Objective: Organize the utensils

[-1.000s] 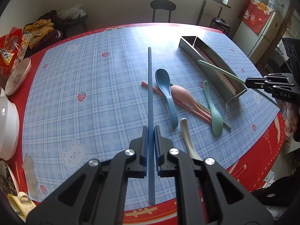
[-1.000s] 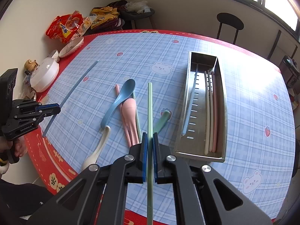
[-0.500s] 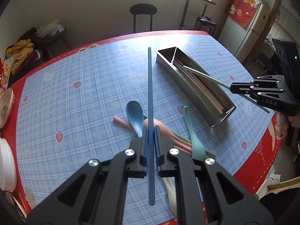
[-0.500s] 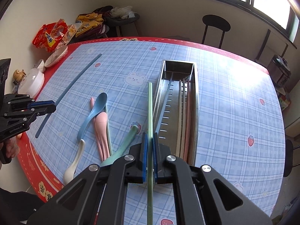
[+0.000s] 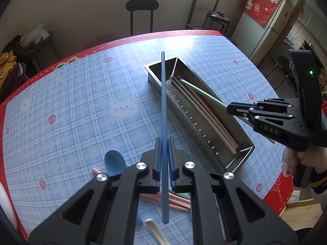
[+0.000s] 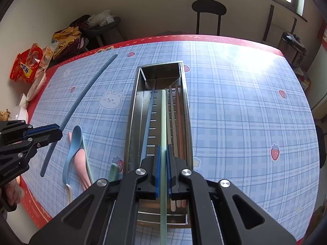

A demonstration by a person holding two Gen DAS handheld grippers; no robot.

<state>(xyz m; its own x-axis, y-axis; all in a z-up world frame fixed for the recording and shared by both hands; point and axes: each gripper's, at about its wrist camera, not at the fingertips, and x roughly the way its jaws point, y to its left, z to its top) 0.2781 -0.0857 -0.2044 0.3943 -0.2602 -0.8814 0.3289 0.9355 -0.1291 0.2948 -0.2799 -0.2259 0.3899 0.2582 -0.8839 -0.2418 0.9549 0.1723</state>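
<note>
My left gripper (image 5: 163,159) is shut on a blue chopstick (image 5: 163,106) whose far tip reaches over the near end of the steel tray (image 5: 243,155). My right gripper (image 6: 162,163) is shut on a green chopstick (image 6: 163,118), held lengthwise above the steel tray (image 6: 131,118). In the tray lie a blue chopstick (image 6: 148,120), white ones and a pink one (image 6: 179,122). On the cloth to the tray's left lie a blue spoon (image 6: 72,145), a pink spoon (image 6: 81,163), a white spoon (image 6: 69,192) and a green spoon (image 6: 113,171). The right gripper (image 5: 235,108) also shows in the left wrist view.
The table (image 6: 245,122) has a blue checked cloth with a red border. Snack bags (image 6: 26,63) and bowls (image 6: 35,85) crowd its far left corner. A black stool (image 6: 208,10) stands behind the table, a fridge (image 5: 267,22) at the far right.
Both grippers have moved toward the tray. The green chopstick now hangs lengthwise over the tray's inside, and the blue chopstick's tip has come over the tray's end.
</note>
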